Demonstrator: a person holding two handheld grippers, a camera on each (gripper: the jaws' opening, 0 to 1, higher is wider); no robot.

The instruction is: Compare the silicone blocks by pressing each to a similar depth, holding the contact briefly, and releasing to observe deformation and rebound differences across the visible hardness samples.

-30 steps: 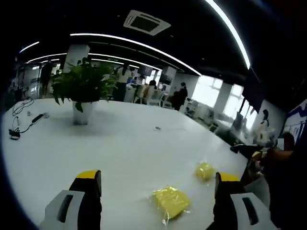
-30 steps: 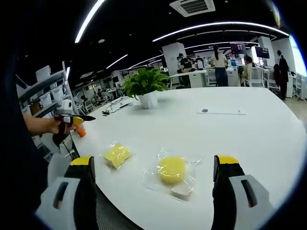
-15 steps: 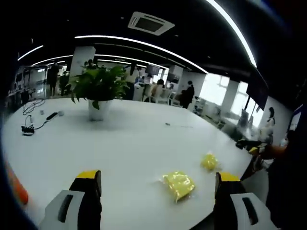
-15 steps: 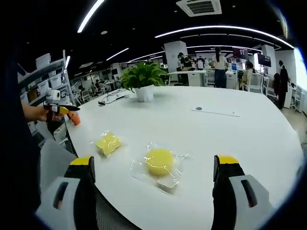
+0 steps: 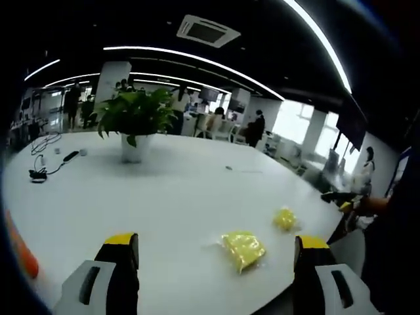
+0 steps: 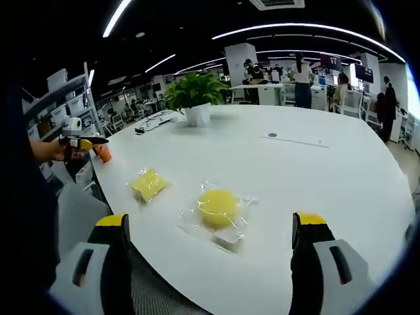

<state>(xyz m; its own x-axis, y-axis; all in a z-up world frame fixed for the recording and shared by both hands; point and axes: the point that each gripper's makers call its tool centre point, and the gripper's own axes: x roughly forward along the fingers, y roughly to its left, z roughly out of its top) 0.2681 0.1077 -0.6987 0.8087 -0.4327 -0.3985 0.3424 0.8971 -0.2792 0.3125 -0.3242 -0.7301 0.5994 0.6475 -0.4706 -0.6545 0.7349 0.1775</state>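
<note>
- Silicone blocks, two yellow ones sealed in clear plastic wrap, lie near the table edge closest to the person: a round yellow silicone puck [image 6: 218, 207] and a squarish yellow silicone block [image 6: 148, 185], a little apart from each other.
- The right gripper [image 6: 210, 262], with black jaws tipped in yellow, is spread wide and holds nothing; it hangs over the table's near edge, and the round puck lies ahead between the lines of its jaws, untouched.
- The left gripper [image 5: 211, 262] is likewise spread wide and empty, above the table near its edge; in the left gripper view the squarish block [image 5: 243, 249] lies ahead, closer to its right jaw, and the round puck [image 5: 284, 218] lies further on towards the same edge.
- In the right gripper view the left gripper [image 6: 84, 141] appears off the table's left edge, held in a hand [image 6: 47, 151].
- The large white oval table [image 6: 341, 190] also carries a potted green plant in a white pot [image 6: 195, 100] at its far side, with black cables [image 5: 41, 172] near that plant.
- An orange object [image 5: 20, 249] lies at the table's left edge in the left gripper view; what it is cannot be told.
</note>
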